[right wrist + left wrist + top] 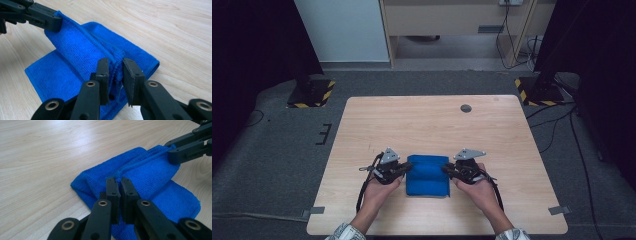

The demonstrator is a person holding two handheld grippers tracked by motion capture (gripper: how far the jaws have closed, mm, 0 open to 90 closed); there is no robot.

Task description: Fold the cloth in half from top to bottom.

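Blue cloth (427,175) folded on wooden table (427,120), near front edge, between both hands. Left gripper (119,185) pinched tight on cloth's raised hem ridge. Right gripper (115,67) at opposite end, jaws slightly apart around fold, one pad clear of fabric.

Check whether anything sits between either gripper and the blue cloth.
Nothing visible does. The left gripper is pinched on one end of the raised fold of the cloth. The right gripper has the other end between its jaws, with a gap showing beside the right jaw. The table around the cloth is bare.
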